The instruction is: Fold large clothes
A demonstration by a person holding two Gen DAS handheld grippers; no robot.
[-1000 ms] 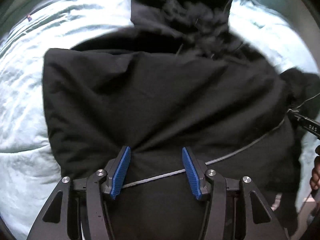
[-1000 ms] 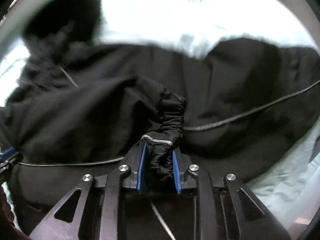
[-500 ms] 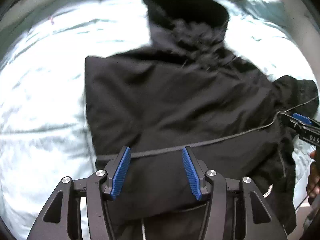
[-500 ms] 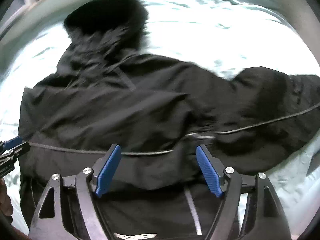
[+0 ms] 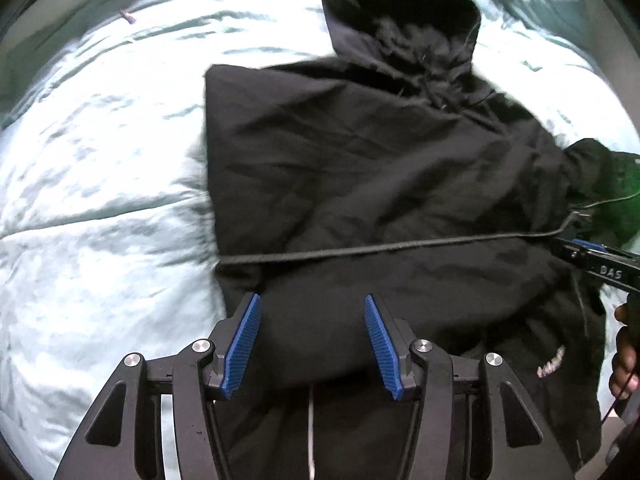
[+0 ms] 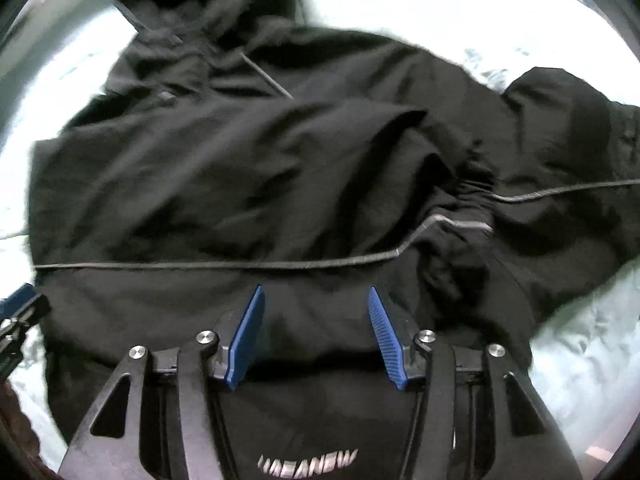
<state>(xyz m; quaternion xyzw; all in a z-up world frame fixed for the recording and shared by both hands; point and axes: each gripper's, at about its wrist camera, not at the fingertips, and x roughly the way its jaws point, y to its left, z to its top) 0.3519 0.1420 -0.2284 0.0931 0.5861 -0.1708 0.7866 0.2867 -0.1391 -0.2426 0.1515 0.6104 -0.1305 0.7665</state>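
A large black hooded jacket point(image 5: 372, 168) lies on a pale bed cover, hood at the far end, a thin grey piping line across it. It also shows in the right wrist view point(image 6: 248, 168), with a gathered sleeve cuff point(image 6: 468, 208) lying on the body at the right and white lettering on the near hem. My left gripper point(image 5: 312, 316) is open and empty above the jacket's near part. My right gripper point(image 6: 316, 308) is open and empty above the near hem. The right gripper's tip shows at the right edge of the left wrist view point(image 5: 600, 264).
The pale blue-green bed cover point(image 5: 100, 200) spreads wide to the left of the jacket and also lies at the right point(image 6: 580, 340). A small pink object point(image 5: 129, 18) lies on the cover far left. A hand point(image 5: 624, 352) holds the right gripper.
My right gripper has let go of the sleeve cuff, which now lies on the jacket. Both grippers have pulled back towards the near hem, so more of the jacket shows.
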